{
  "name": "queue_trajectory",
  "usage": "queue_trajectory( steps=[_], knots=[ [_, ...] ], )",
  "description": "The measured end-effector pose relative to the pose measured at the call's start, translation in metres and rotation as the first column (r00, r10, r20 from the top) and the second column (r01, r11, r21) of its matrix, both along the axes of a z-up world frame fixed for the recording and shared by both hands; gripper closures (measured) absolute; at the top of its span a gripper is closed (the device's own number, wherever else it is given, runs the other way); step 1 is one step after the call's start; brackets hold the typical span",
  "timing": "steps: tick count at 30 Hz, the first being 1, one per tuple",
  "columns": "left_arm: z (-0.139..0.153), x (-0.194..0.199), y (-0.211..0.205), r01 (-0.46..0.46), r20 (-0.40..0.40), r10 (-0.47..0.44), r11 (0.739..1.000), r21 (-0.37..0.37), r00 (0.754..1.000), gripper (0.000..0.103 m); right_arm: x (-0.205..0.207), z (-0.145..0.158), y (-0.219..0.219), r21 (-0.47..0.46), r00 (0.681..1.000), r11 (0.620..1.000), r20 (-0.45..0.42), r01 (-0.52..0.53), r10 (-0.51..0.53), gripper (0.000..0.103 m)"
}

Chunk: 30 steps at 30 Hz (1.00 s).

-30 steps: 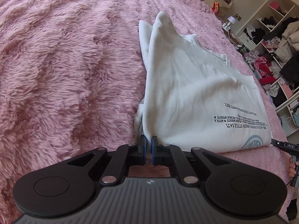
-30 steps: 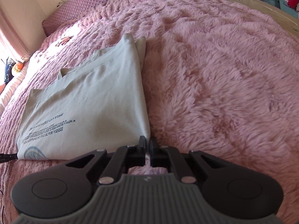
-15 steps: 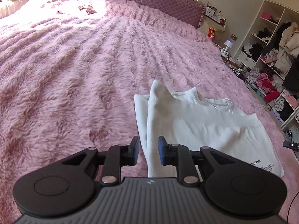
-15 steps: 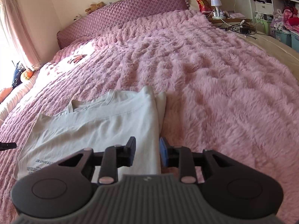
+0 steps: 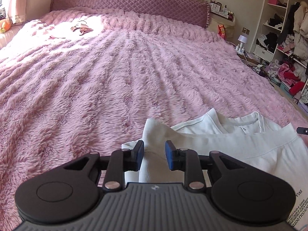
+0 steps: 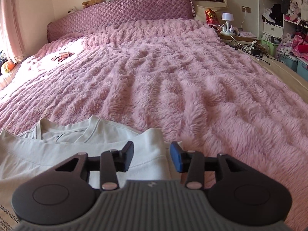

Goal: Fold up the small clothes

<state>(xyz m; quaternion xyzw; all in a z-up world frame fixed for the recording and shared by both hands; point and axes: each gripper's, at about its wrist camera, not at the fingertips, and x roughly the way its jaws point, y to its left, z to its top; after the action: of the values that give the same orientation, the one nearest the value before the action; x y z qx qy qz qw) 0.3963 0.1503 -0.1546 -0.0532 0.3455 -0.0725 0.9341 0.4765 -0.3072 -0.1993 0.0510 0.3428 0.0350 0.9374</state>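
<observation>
Opening both claws over white T-shirt [image 5: 221, 144].

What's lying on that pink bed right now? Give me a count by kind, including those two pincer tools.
White T-shirt: 1, partly folded on the pink fuzzy blanket
Small dark item in the sunlit patch near the headboard: 1, too small to identify
Grippers: 2, the left gripper and the right gripper, both opening with nothing clamped
Total: 4

left tool [image 5: 154, 157]: was shut, now opening | right tool [image 6: 152, 157]: same | both pulled back from shirt [image 5: 240, 146] hem
</observation>
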Motion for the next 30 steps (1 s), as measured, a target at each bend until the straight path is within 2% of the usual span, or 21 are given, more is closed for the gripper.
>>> queue_trajectory(
  steps=[4, 6, 8, 9, 12, 15, 17, 22, 24, 26, 28, 29, 30],
  knots=[
    [-0.008, 0.014, -0.002, -0.051, -0.027, 0.051, 0.998, 0.029, 0.998, 0.073, 0.012, -0.017, 0.001, 0.003, 0.999, 1.000, -0.040, 0.016, -0.016, 0.066],
    [-0.011, 0.020, -0.002, -0.044, -0.037, 0.045, 0.999, 0.013, 0.998, 0.073, 0.014, -0.023, 0.001, 0.005, 0.998, 1.000, -0.059, 0.009, -0.008, 0.094],
    [-0.012, 0.022, -0.003, -0.011, -0.042, 0.011, 1.000, -0.019, 0.999, 0.088, 0.013, -0.025, -0.001, 0.007, 0.998, 1.000, -0.059, 0.011, -0.010, 0.097],
    [-0.012, 0.023, -0.004, -0.001, -0.039, 0.000, 1.000, -0.019, 0.999, 0.094, 0.012, -0.025, -0.003, 0.027, 0.999, 1.000, -0.054, 0.009, -0.008, 0.098],
    [-0.004, 0.017, -0.009, -0.012, 0.025, 0.012, 1.000, 0.004, 1.000, 0.096, 0.006, -0.018, -0.007, 0.052, 1.000, 0.999, -0.019, 0.007, -0.006, 0.099],
    [0.011, 0.009, -0.001, -0.080, 0.115, 0.085, 0.995, -0.051, 0.990, 0.097, 0.000, -0.007, -0.008, 0.046, 0.999, 0.999, 0.035, 0.003, -0.004, 0.100],
    [0.007, 0.017, 0.003, -0.116, 0.080, 0.119, 0.992, -0.047, 0.990, 0.101, 0.001, -0.006, -0.006, 0.024, 0.999, 1.000, 0.036, 0.014, -0.015, 0.100],
    [-0.021, 0.031, -0.007, -0.132, -0.021, 0.133, 0.989, 0.061, 0.991, 0.100, 0.009, -0.026, 0.000, -0.007, 0.998, 0.998, -0.022, 0.056, -0.056, 0.099],
    [-0.029, 0.031, -0.012, -0.134, -0.035, 0.138, 0.986, 0.098, 0.990, 0.099, 0.009, -0.033, 0.005, -0.041, 0.998, 0.998, -0.026, 0.056, -0.057, 0.097],
    [-0.026, 0.028, -0.011, -0.149, -0.021, 0.152, 0.984, 0.099, 0.988, 0.094, 0.008, -0.036, 0.008, -0.073, 0.998, 0.996, -0.029, 0.048, -0.050, 0.095],
    [-0.016, 0.022, -0.004, -0.163, 0.001, 0.163, 0.985, 0.059, 0.987, 0.089, 0.002, -0.031, 0.005, -0.077, 0.998, 0.995, -0.006, 0.058, -0.058, 0.075],
    [-0.008, 0.015, 0.000, -0.169, 0.028, 0.168, 0.985, 0.039, 0.985, 0.089, -0.004, -0.025, 0.003, -0.088, 0.997, 0.993, 0.022, 0.082, -0.080, 0.057],
    [-0.001, 0.009, 0.002, -0.165, 0.052, 0.164, 0.986, 0.022, 0.985, 0.089, -0.012, -0.019, 0.002, -0.093, 0.994, 0.991, 0.059, 0.101, -0.095, 0.052]
  ],
)
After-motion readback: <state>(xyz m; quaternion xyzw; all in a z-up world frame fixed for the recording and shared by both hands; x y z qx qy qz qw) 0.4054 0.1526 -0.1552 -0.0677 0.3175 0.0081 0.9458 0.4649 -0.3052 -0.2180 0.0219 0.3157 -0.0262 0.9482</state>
